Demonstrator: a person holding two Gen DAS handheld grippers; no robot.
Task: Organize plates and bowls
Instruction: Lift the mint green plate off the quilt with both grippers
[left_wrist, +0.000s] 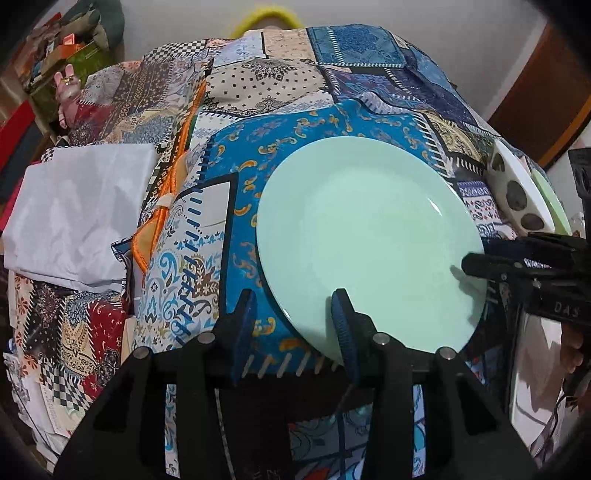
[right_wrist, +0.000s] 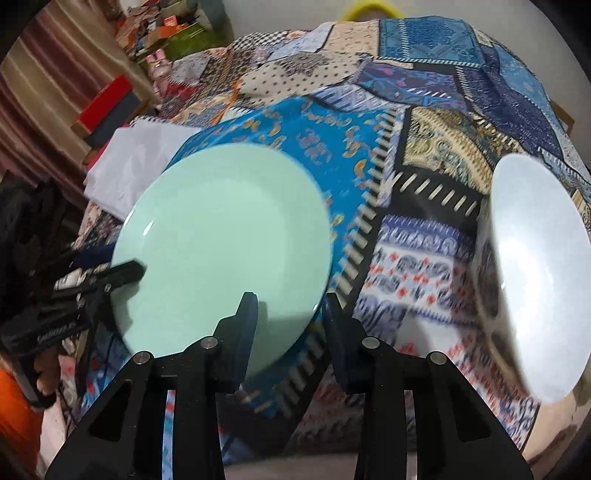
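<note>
Since the plate (left_wrist: 369, 243) lies flat on the cloth (left_wrist: 258, 85) with both grippers over its near rim, the step looks like getting a hold on that rim. Left gripper (left_wrist: 293, 317) straddles the edge at about seven o'clock, jaws narrow but not pressing. Right gripper (right_wrist: 290, 317) straddles it at about five o'clock, equally narrow, gripping nothing. One finger should slide under the rim before closing, or the plate may skid. A bowl (right_wrist: 535, 273) waits at three o'clock.
</note>
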